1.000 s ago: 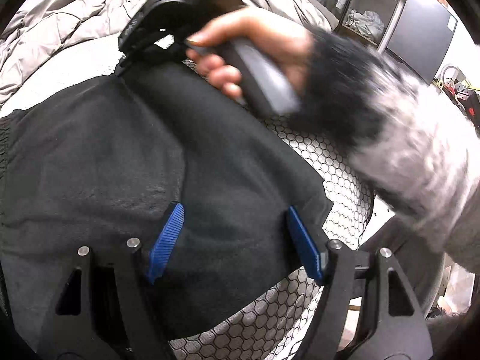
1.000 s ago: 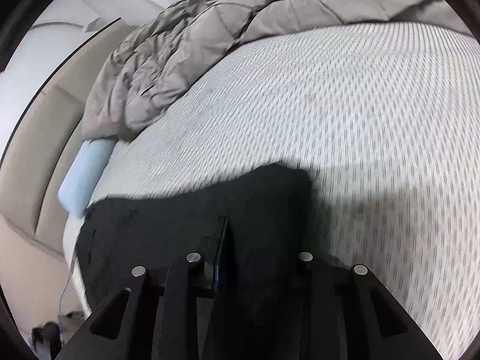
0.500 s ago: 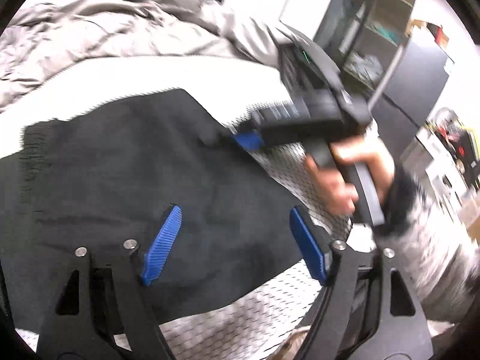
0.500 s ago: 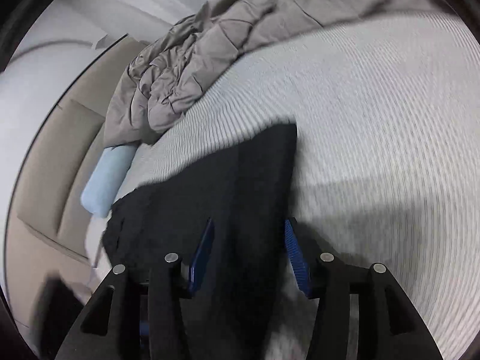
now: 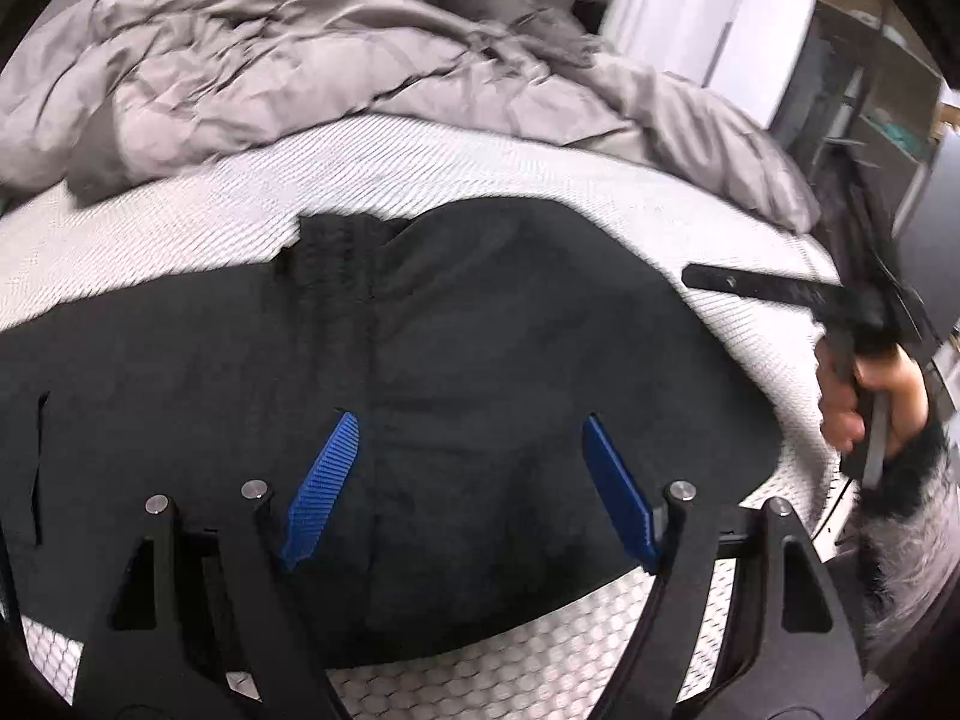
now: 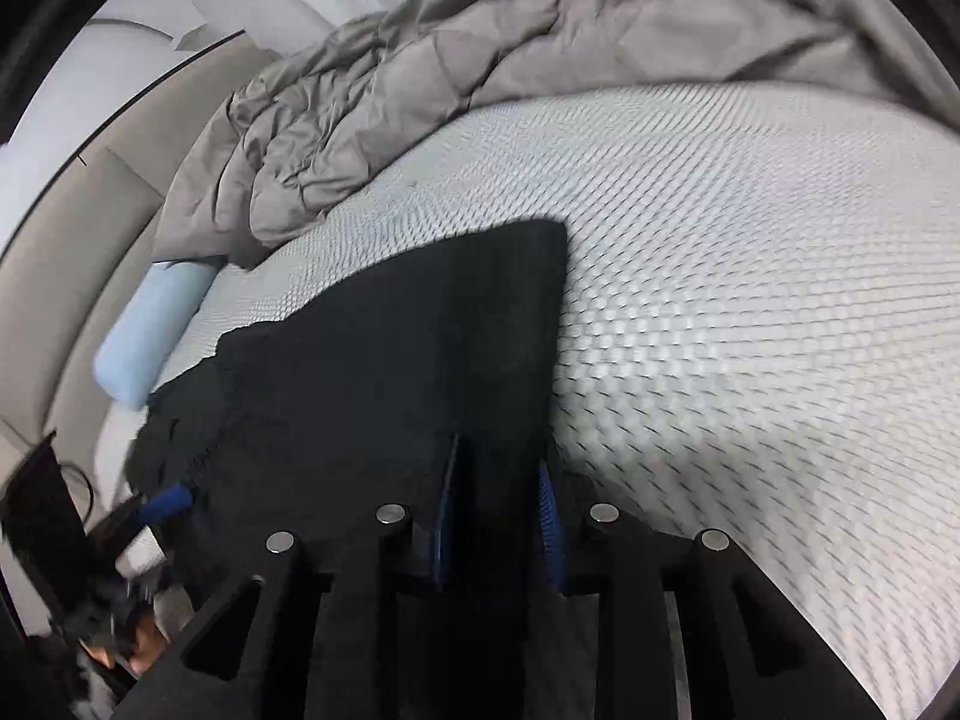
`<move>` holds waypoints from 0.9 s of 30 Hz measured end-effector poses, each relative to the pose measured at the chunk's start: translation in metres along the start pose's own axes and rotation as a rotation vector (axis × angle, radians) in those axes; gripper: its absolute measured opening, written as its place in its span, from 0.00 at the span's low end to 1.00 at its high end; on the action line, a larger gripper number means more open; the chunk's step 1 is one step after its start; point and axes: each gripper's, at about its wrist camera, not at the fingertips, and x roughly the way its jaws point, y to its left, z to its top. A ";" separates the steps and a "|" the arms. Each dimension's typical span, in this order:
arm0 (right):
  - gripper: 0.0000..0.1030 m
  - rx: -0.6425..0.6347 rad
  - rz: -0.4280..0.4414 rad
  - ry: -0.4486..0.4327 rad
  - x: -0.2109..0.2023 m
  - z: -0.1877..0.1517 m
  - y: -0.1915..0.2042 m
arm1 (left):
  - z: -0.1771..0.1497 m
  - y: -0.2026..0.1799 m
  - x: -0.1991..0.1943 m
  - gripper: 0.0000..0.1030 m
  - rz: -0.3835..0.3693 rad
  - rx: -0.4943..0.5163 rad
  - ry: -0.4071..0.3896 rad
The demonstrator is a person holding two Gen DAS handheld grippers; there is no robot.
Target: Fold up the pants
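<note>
The black pants (image 5: 480,348) lie flat and folded on the white mattress (image 5: 372,174). My left gripper (image 5: 468,492) hovers above them with its blue pads wide apart and nothing between them. In the right wrist view the pants (image 6: 384,372) stretch away to a squared corner. My right gripper (image 6: 498,516) sits over their near edge, pads narrowly apart, with dark cloth showing between them; I cannot tell whether they touch it. The right gripper also shows at the right edge of the left wrist view (image 5: 780,294), held in a hand off the pants.
A crumpled grey duvet (image 5: 312,72) fills the far side of the bed. A light blue pillow (image 6: 150,330) lies by the beige headboard (image 6: 72,252). Dark shelving (image 5: 870,120) stands beyond the bed's right side. The mattress edge runs close below the pants.
My right gripper opened, let go of the pants and drew back to the right. The pants now lie flat. My left gripper lifted back, so more of the bed shows.
</note>
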 end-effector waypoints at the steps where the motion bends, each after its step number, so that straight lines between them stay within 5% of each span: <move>1: 0.25 -0.047 -0.027 -0.042 -0.019 -0.010 0.008 | 0.002 -0.008 0.003 0.72 -0.010 0.032 -0.004; 4: 0.27 -0.155 0.053 -0.051 -0.031 -0.032 0.047 | 0.005 -0.034 0.024 0.67 -0.047 0.122 0.031; 7: 0.27 -0.237 0.132 0.036 -0.002 -0.049 0.083 | -0.001 -0.042 0.051 0.46 -0.010 0.158 0.111; 9: 0.27 -0.283 0.094 0.117 0.023 -0.061 0.090 | -0.007 -0.033 0.055 0.32 -0.007 0.150 0.138; 11: 0.26 -0.312 0.067 0.136 0.027 -0.068 0.082 | -0.010 -0.023 0.048 0.28 -0.039 0.128 0.130; 16: 0.26 -0.344 -0.090 0.130 0.008 -0.070 0.059 | -0.015 -0.015 0.037 0.28 -0.027 0.122 0.135; 21: 0.29 -0.321 -0.016 0.053 -0.009 -0.060 0.076 | 0.016 -0.015 0.018 0.30 -0.071 0.053 0.050; 24: 0.30 -0.299 0.024 0.004 0.000 -0.046 0.097 | 0.031 -0.010 0.048 0.30 -0.075 0.020 0.099; 27: 0.30 -0.254 0.058 0.069 0.030 -0.040 0.101 | 0.024 0.004 0.075 0.25 -0.088 -0.002 0.169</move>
